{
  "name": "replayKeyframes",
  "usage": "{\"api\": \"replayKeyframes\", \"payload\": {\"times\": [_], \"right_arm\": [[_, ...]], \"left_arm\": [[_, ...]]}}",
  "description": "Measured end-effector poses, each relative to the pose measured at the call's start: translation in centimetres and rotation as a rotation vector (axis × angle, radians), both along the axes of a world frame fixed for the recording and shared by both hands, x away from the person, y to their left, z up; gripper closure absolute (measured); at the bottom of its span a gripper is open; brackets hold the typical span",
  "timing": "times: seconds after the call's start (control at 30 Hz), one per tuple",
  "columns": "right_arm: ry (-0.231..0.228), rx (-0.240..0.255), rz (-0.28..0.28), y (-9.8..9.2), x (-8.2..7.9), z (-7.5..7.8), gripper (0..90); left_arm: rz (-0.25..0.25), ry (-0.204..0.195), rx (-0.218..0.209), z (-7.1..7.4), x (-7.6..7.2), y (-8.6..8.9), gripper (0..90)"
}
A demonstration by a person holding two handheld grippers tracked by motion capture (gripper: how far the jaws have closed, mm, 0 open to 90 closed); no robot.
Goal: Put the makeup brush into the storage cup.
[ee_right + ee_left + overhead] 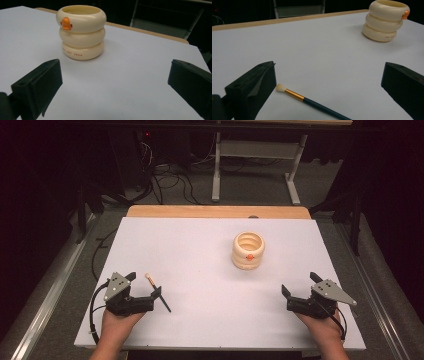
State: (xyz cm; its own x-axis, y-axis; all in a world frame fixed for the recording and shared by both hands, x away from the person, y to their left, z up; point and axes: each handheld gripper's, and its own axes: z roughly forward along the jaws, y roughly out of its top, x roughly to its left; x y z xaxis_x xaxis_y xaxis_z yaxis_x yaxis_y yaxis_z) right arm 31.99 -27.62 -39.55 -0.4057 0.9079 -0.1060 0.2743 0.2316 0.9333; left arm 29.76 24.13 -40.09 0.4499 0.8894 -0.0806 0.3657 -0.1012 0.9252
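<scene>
A thin paintbrush (151, 281) with a dark handle, gold ferrule and pale bristles lies flat on the white table (200, 245) at the front left. My left gripper (146, 285) is open around it; in the left gripper view the brush (312, 102) lies low between the wide-apart jaws of that gripper (329, 66), touching neither. A cream ringed cup (248, 251) with an orange duck bill stands upright right of centre. My right gripper (300, 284) stands open at the front right, holding nothing, with the cup (81, 32) ahead to the left of the gripper (115, 62).
A wooden strip (217, 211) runs along the table's far edge. Beyond it are a metal stand (255, 150) and cables on the floor. Metal rails flank the table on both sides. The cup (385, 21) appears far right in the left gripper view.
</scene>
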Motion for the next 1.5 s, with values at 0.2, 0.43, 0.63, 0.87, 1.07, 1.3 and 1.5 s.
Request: {"api": "replayKeyframes", "payload": {"times": [0.2,0.43,0.63,0.87,1.07,1.3,1.5], "right_arm": [[-0.001,0.001,0.002,0.0,0.0,0.0,0.8],[-0.001,0.001,0.003,-0.1,0.0,0.0,0.8],[-0.002,-0.001,0.003,-0.1,0.0,0.0,0.8],[0.002,0.005,-0.002,-0.1,-0.1,0.0,0.8],[-0.003,0.002,0.006,-0.2,-0.1,0.1,0.8],[-0.002,-0.001,0.009,-0.6,0.0,0.4,0.8],[-0.001,-0.006,0.013,-0.5,-0.2,0.2,0.8]], "left_arm": [[0.007,0.028,0.004,-0.2,0.1,0.0,0.5],[0.02,0.068,0.009,-0.3,0.3,0.0,0.6],[0.029,0.1,0.018,-0.5,0.5,0.0,0.6],[0.04,0.133,0.03,-0.5,0.7,0.1,0.6],[0.05,0.162,0.035,-0.7,0.8,0.3,0.6],[0.075,0.187,0.027,-0.7,1.0,1.0,0.6],[0.079,0.217,0.0,-0.1,1.4,1.4,0.6]]}}
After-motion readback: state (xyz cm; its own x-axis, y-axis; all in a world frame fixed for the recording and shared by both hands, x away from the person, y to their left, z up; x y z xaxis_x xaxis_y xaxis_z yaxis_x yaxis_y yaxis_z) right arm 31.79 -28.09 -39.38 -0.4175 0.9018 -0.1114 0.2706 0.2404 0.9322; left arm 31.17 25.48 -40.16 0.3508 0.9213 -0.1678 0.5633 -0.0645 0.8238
